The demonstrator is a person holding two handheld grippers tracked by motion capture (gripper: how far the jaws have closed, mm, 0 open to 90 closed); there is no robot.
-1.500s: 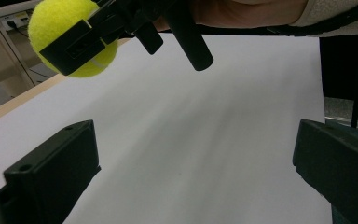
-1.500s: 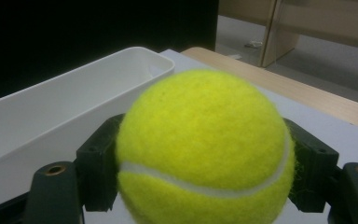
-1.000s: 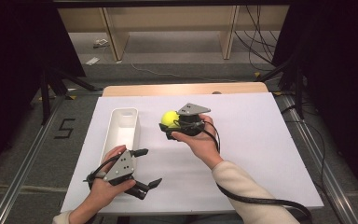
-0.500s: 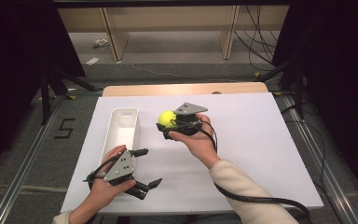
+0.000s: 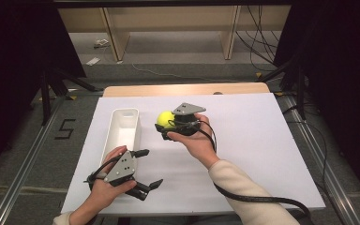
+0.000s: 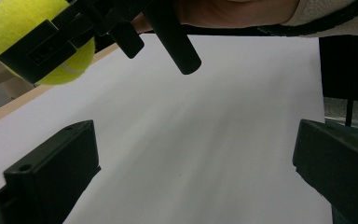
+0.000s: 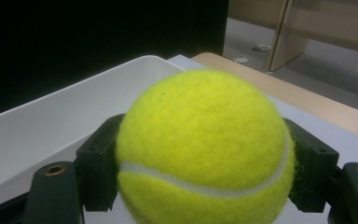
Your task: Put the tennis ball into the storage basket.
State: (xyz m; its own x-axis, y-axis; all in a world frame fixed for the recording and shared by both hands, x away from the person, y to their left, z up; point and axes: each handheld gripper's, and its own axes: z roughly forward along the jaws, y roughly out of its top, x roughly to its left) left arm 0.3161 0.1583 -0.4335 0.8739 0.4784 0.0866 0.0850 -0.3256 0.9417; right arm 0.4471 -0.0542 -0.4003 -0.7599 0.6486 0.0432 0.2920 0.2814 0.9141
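Note:
A yellow tennis ball (image 5: 164, 118) is held off the table, just right of the tray, with my right gripper (image 5: 163, 123) shut on it. In the right gripper view the ball (image 7: 200, 144) sits between both black jaws, with the white tray (image 7: 51, 121) close behind it. My left gripper (image 5: 152, 168) lies low near the table's front edge, jaws wide open and holding nothing. The left gripper view looks past its own open jaws at bare white surface, and the ball (image 6: 14, 21) hangs at the upper left in the other gripper (image 6: 98, 28).
A long white tray (image 5: 122, 133) stands lengthwise on the left half of the white sheet (image 5: 262, 140). A strip of wooden tabletop (image 5: 187, 89) shows at the far edge. Black cables trail from both grippers. Stands and shelving stand beyond the table.
My right gripper has carried the ball slightly left, nearer the tray. The left gripper has stayed where it was, still open.

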